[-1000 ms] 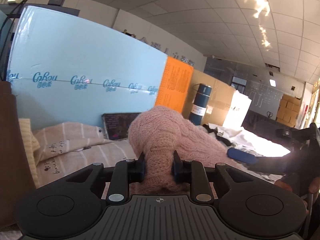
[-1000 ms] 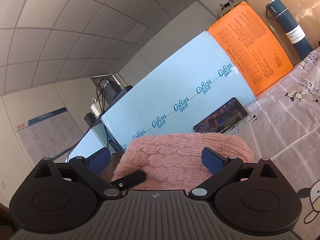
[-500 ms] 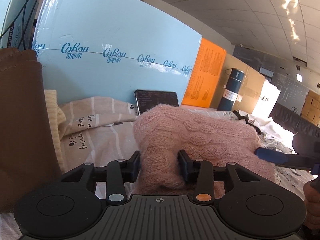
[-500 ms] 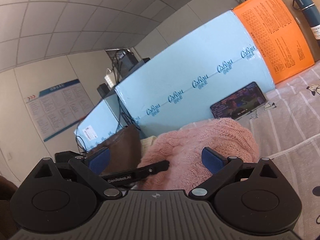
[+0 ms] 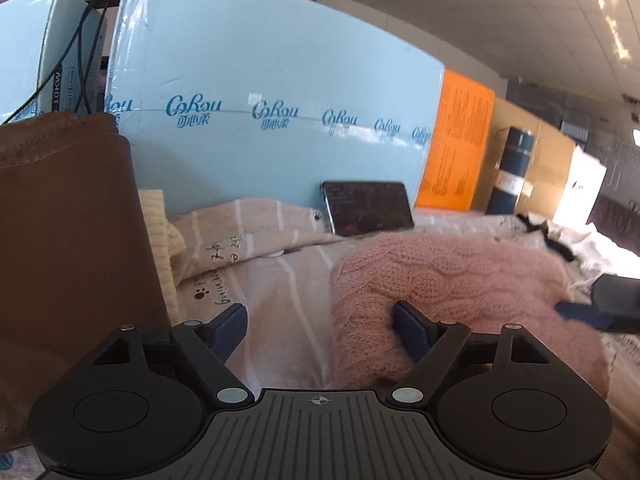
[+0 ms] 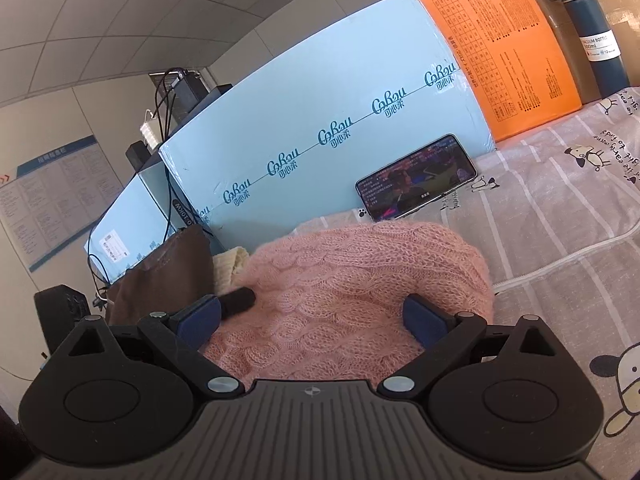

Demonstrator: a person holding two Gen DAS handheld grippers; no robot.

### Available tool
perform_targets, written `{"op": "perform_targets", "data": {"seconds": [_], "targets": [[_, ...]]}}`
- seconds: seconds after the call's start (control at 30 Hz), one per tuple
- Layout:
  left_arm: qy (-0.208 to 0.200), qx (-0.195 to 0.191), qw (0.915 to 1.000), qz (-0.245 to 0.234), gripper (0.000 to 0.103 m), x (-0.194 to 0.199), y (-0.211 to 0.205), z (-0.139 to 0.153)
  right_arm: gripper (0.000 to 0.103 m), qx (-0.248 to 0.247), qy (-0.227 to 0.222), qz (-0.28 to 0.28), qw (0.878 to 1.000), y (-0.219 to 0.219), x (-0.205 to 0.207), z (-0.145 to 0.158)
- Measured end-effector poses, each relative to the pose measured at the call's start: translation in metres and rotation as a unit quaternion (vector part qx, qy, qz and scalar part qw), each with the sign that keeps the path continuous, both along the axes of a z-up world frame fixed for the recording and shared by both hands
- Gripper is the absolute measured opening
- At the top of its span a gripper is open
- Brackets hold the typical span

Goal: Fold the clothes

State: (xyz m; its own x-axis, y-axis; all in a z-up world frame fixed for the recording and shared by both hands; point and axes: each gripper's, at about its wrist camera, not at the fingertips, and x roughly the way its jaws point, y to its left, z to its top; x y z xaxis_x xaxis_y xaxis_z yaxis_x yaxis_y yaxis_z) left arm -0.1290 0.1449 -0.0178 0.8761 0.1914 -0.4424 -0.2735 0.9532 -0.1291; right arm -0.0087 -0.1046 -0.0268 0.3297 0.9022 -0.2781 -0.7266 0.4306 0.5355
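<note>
A folded pink cable-knit sweater lies on the striped bed sheet. My left gripper is open at the sweater's left edge; its right finger presses into the knit and its left finger stands over bare sheet. My right gripper is open too, its blue pads spread on either side of the sweater's near end. The right gripper's finger shows at the sweater's far right in the left wrist view. A black finger of the left gripper shows on the sweater's left in the right wrist view.
Folded brown cloth stands to the left with a cream knit beside it. A phone leans on a light blue box. An orange box, a dark blue bottle and other clothes lie further right.
My left gripper has opened and let go of the pink sweater, which has come down onto the sheet. Both grippers have dropped lower; the right one stayed open.
</note>
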Motion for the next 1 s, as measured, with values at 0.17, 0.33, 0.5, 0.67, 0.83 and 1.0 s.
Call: {"op": "perform_targets", "data": {"seconds": [0.17, 0.33, 0.5, 0.67, 0.83, 1.0], "targets": [[-0.019, -0.041, 0.9989, -0.010, 0.097, -0.008, 0.004, 0.002, 0.098, -0.016, -0.003, -0.007, 1.000, 0.004, 0.000, 0.000], [-0.056, -0.103, 0.9928, -0.024, 0.097, -0.020, 0.011, 0.006, 0.099, 0.031, -0.010, -0.023, 0.999, -0.009, -0.002, 0.003], [-0.081, -0.155, 0.9839, -0.037, 0.100, -0.029, 0.016, 0.007, 0.102, 0.063, -0.015, -0.092, 0.994, -0.023, 0.000, 0.006], [-0.058, -0.165, 0.9836, -0.045, 0.101, -0.022, 0.013, -0.001, 0.102, -0.004, 0.021, -0.131, 0.991, -0.013, 0.014, -0.003], [-0.035, -0.174, 0.9827, -0.053, 0.103, -0.015, 0.010, -0.008, 0.102, -0.044, 0.038, -0.141, 0.988, -0.007, 0.019, -0.009], [-0.013, -0.184, 0.9811, -0.061, 0.103, -0.008, 0.008, -0.016, 0.102, -0.077, 0.061, -0.113, 0.989, 0.002, 0.023, -0.017]]}}
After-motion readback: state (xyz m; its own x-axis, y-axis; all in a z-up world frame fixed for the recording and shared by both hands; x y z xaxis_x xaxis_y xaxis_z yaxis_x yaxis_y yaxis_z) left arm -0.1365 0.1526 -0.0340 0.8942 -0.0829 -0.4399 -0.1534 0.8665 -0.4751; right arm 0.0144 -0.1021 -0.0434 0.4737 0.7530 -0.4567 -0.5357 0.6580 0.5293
